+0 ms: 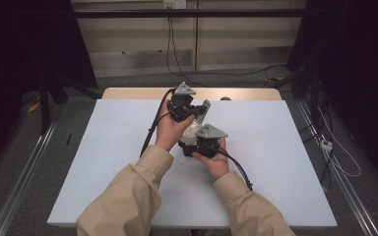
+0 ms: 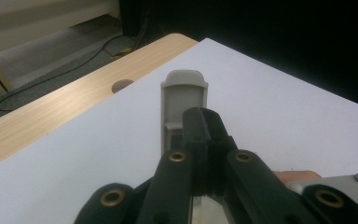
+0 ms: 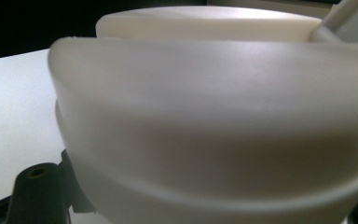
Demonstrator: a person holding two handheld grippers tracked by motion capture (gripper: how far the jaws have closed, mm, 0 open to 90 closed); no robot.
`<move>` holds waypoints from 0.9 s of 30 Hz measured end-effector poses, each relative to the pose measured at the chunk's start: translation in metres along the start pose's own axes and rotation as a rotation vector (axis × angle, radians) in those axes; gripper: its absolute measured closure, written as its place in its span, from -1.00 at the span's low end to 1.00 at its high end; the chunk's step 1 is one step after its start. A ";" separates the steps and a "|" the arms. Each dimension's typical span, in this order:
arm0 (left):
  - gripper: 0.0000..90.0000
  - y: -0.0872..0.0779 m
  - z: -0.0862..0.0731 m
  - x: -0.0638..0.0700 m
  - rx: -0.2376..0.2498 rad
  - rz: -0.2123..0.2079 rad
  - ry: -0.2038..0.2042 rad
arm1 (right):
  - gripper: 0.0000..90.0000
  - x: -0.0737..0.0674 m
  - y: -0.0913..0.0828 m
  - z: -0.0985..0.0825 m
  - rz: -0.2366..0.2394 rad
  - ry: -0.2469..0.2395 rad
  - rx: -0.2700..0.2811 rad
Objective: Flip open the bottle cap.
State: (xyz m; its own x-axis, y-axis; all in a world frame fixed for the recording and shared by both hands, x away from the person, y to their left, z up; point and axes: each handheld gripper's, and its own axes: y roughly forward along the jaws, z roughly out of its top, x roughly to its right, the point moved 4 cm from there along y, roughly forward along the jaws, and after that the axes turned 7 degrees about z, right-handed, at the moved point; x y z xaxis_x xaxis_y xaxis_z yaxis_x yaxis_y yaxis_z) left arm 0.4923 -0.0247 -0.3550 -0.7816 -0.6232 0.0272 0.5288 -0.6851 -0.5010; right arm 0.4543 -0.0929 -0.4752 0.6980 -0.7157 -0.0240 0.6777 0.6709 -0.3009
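Left gripper view: left tool (image 2: 204,122) clenched on grey handle (image 2: 183,95); right tool's state unclear.

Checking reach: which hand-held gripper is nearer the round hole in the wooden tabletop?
Left. The left hand-held gripper is just short of the hole; the right hand-held gripper sits farther back.

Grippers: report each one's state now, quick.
Left gripper: fingers shut on the grey handle.
Right gripper: pressed against the white rounded object; open or shut cannot be told.
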 end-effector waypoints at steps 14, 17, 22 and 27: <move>1.00 0.012 -0.005 -0.006 -0.017 -0.001 0.001 | -0.59 0.001 0.000 0.000 0.002 0.003 0.000; 1.00 0.013 -0.005 -0.005 -0.021 -0.003 0.006 | -0.59 0.001 0.000 0.000 0.002 0.005 0.001; 1.00 0.016 -0.007 -0.005 -0.031 -0.005 0.015 | -0.59 0.000 0.000 0.000 0.003 0.002 0.001; 1.00 0.020 -0.009 -0.004 -0.033 -0.010 0.012 | -0.59 0.001 0.000 0.000 0.001 0.008 0.002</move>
State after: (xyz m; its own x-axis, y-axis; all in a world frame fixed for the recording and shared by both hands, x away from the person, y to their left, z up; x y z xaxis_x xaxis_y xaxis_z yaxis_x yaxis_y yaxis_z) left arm 0.5030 -0.0322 -0.3726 -0.7910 -0.6114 0.0223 0.5097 -0.6788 -0.5287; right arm 0.4551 -0.0941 -0.4752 0.6971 -0.7162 -0.0318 0.6771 0.6724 -0.2990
